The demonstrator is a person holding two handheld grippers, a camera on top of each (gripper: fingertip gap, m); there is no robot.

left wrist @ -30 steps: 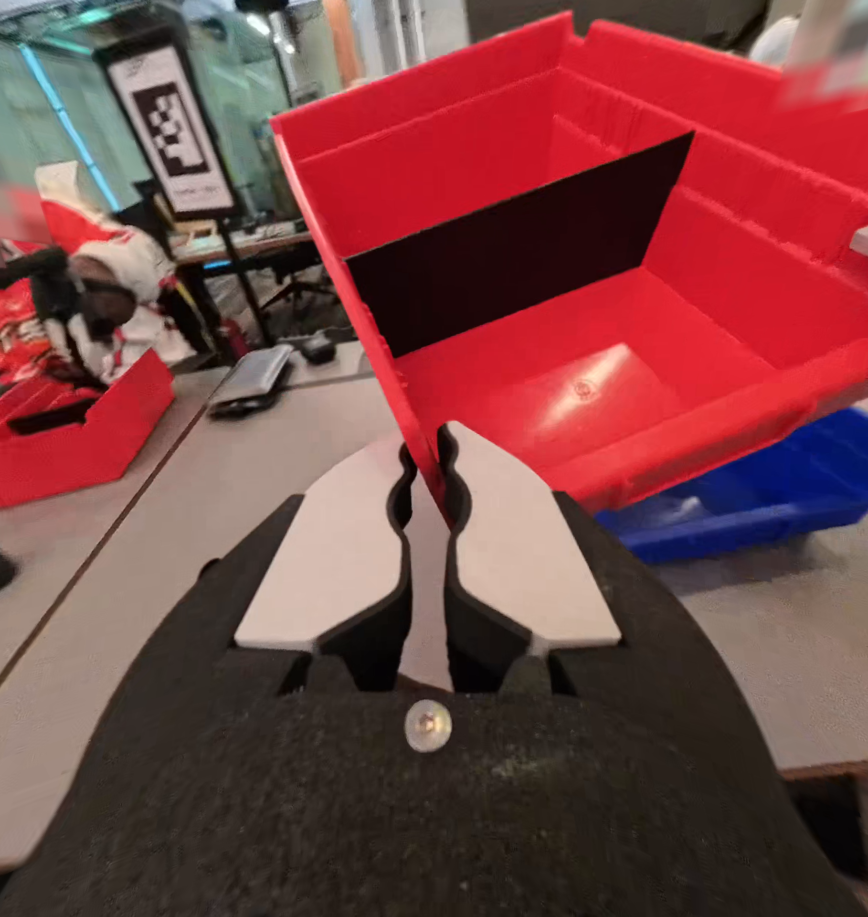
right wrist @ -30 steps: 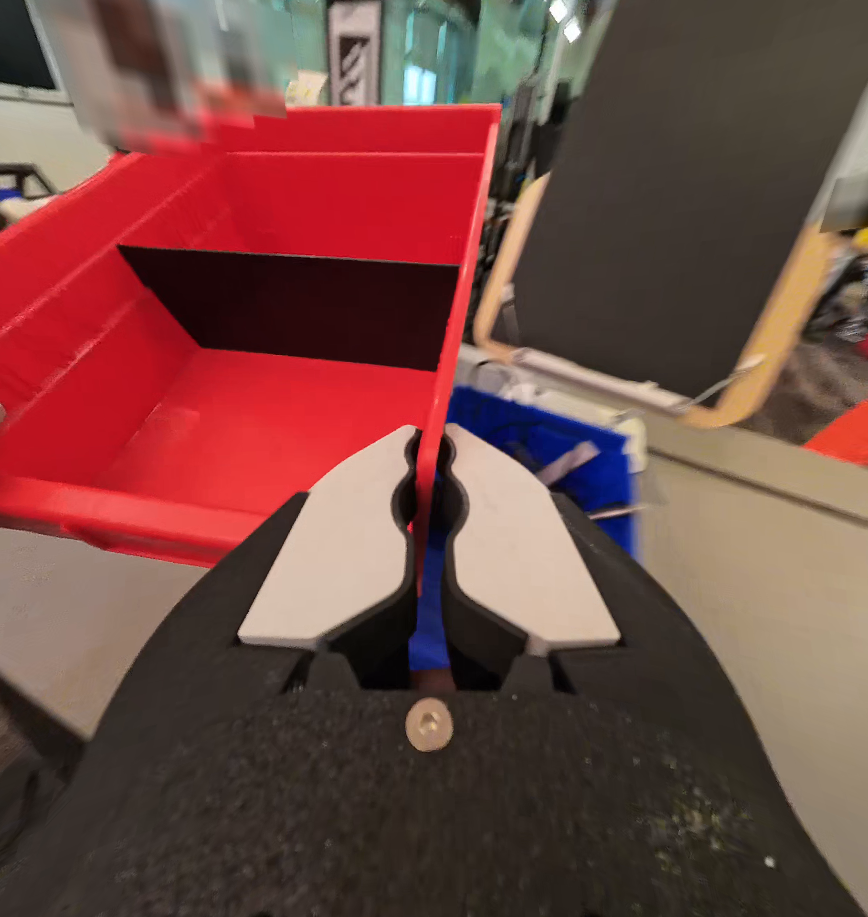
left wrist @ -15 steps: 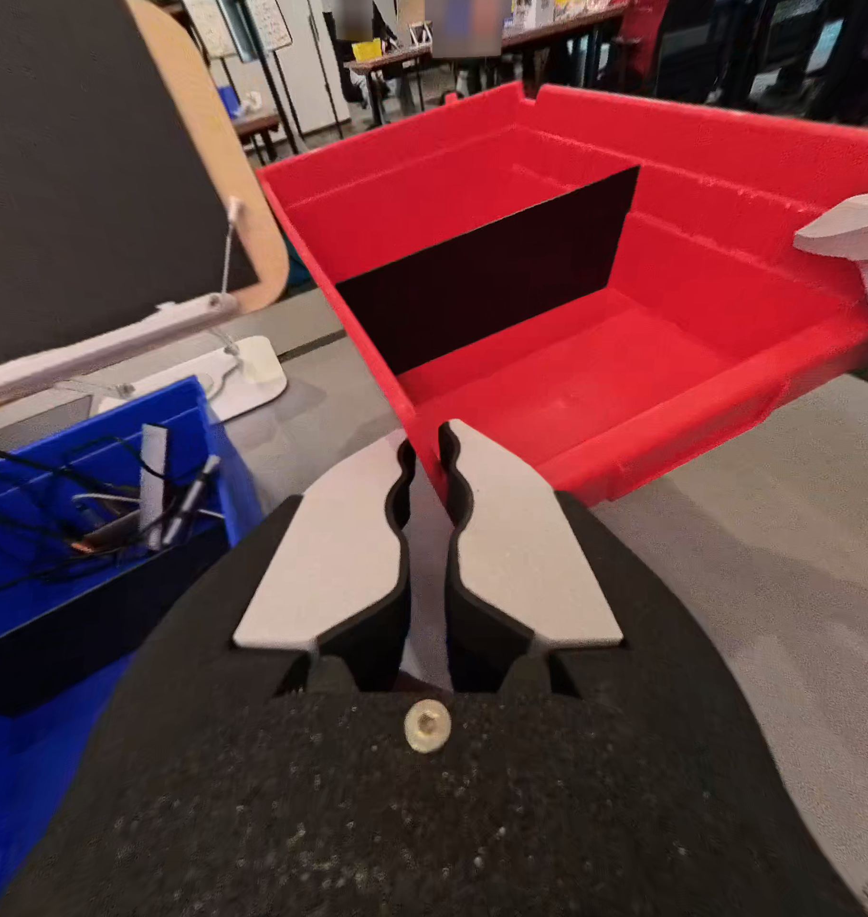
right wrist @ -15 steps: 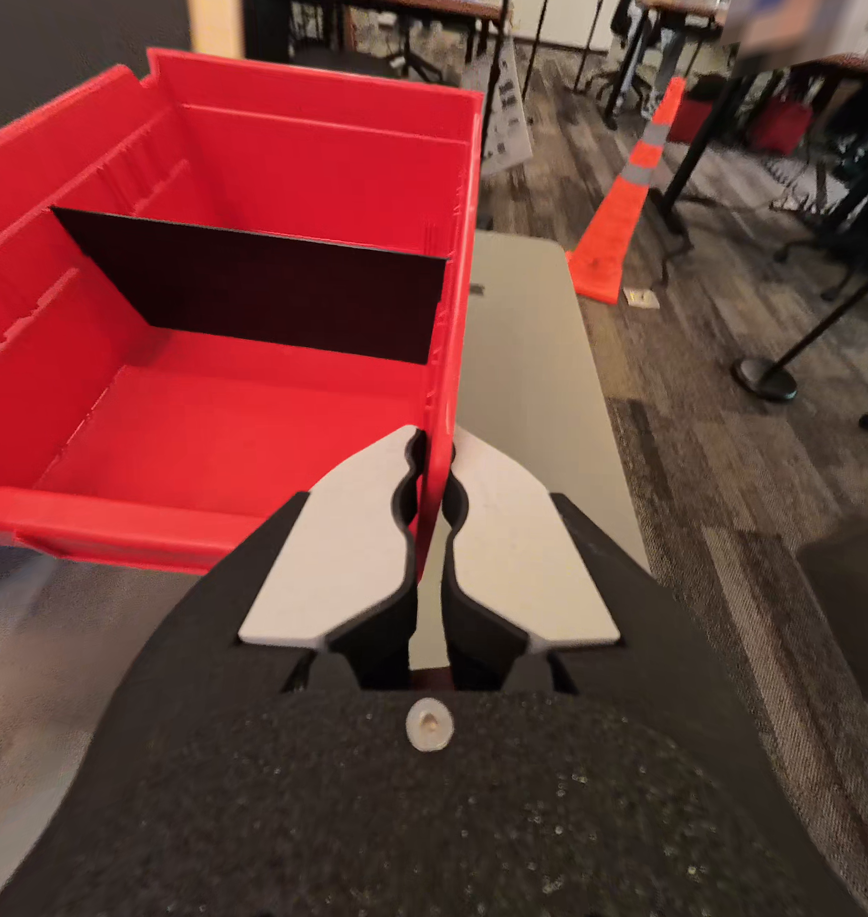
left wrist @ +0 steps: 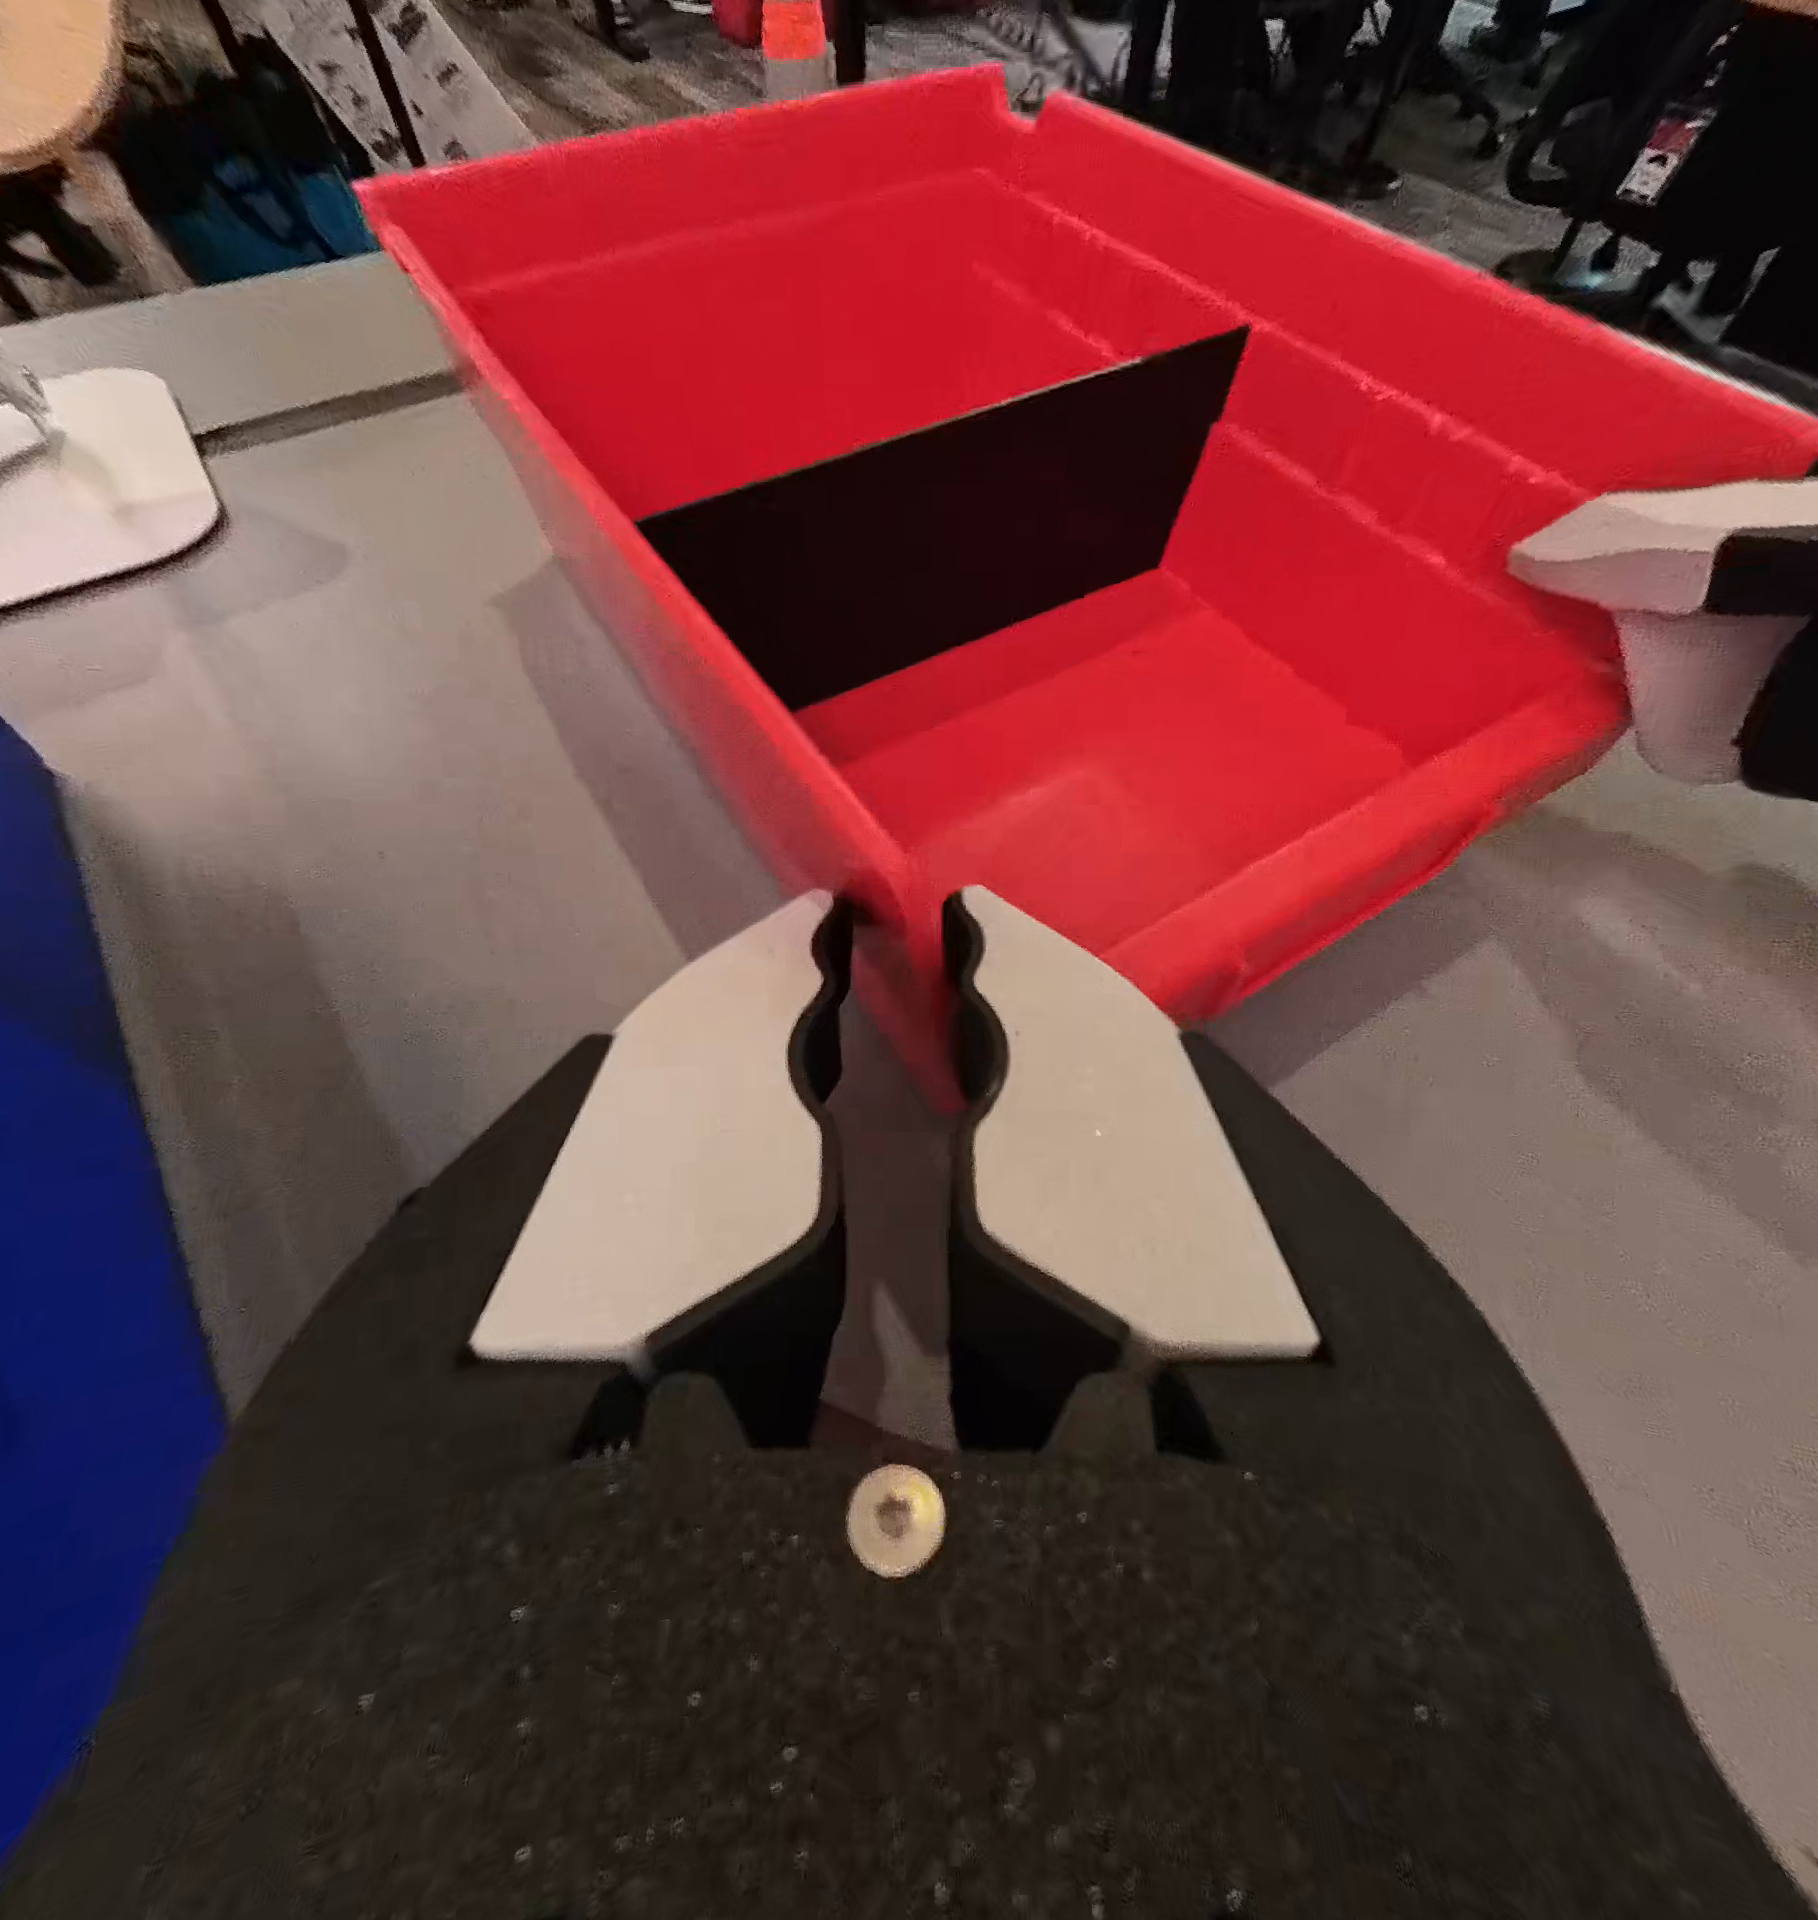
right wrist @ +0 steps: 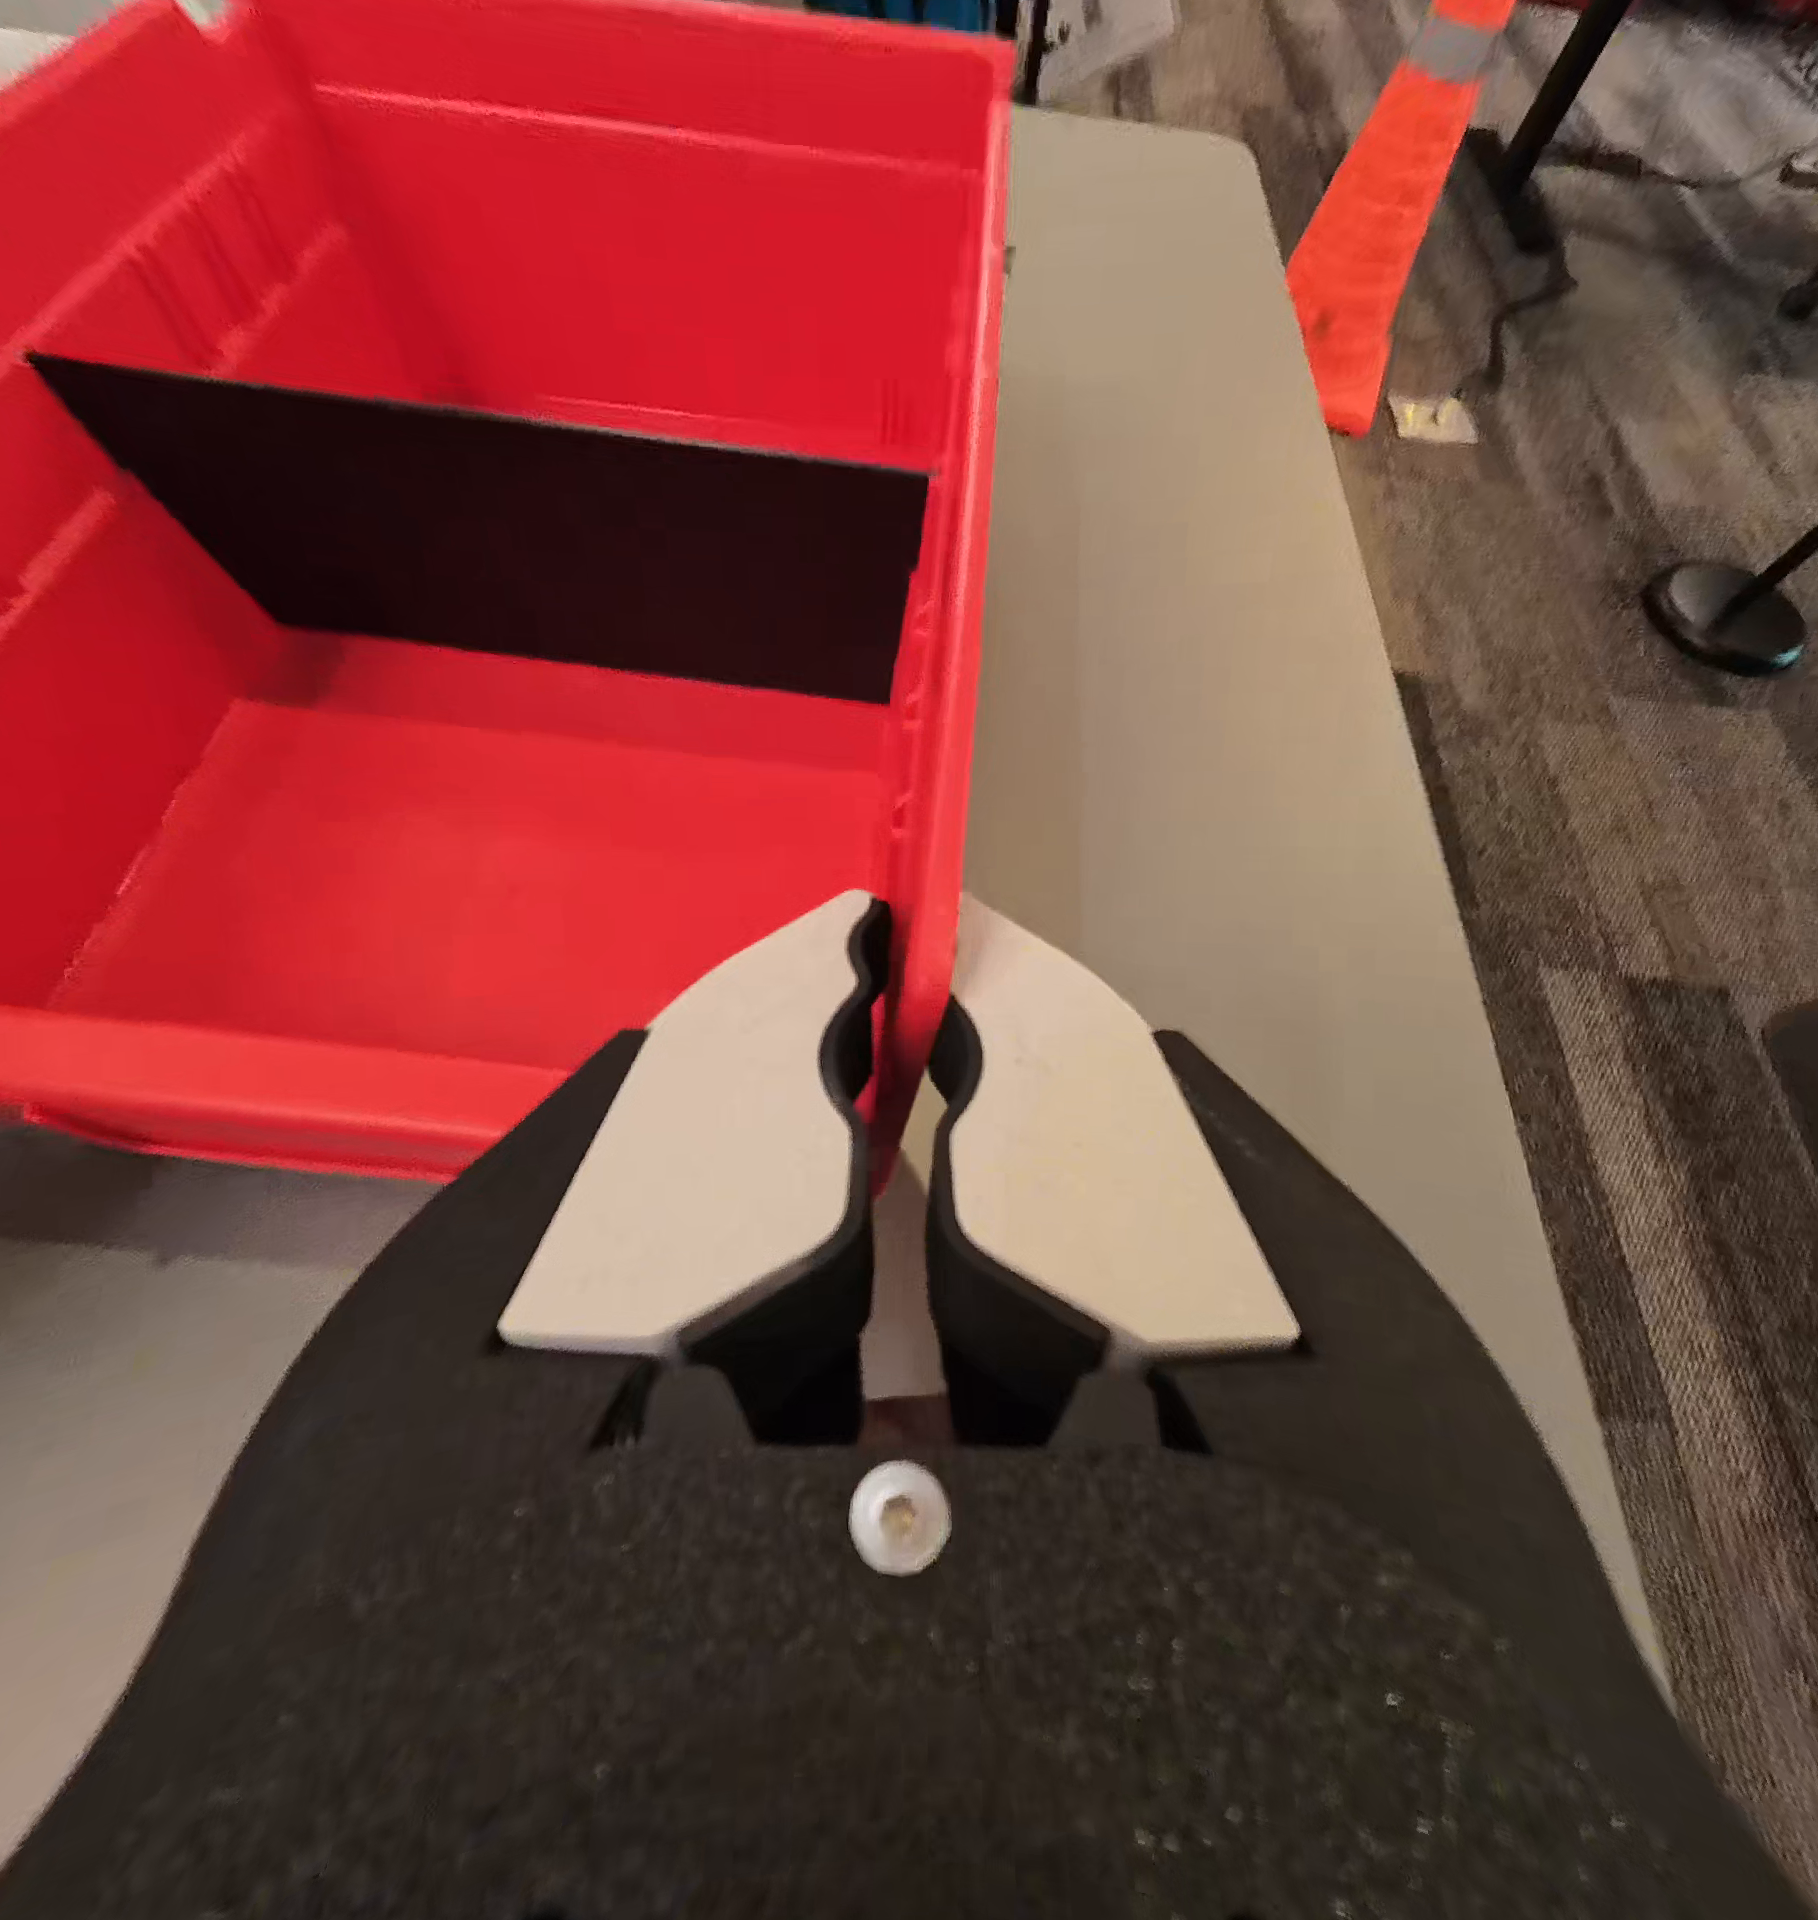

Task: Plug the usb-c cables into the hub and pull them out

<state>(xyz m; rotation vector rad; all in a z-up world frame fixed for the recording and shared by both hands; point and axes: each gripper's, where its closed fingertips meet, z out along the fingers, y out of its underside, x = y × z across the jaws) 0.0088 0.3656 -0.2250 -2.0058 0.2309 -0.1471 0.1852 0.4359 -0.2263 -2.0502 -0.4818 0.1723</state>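
Left hand-held gripper (left wrist: 894,914) and right hand-held gripper (right wrist: 920,914), jaws narrowed, each pinch a side wall of the red bin (left wrist: 1092,769), whose long axis runs away from us over the bench (left wrist: 365,790). We see no cables or hub.

Red bin (left wrist: 1144,790) on grey table, tilted (black divider (left wrist: 946,530) inside).

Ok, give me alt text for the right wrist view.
The right hand-held gripper is shut on the side wall of an empty red bin with a black divider across it. The bin is over a grey table; an orange cone stands on the carpet beyond.
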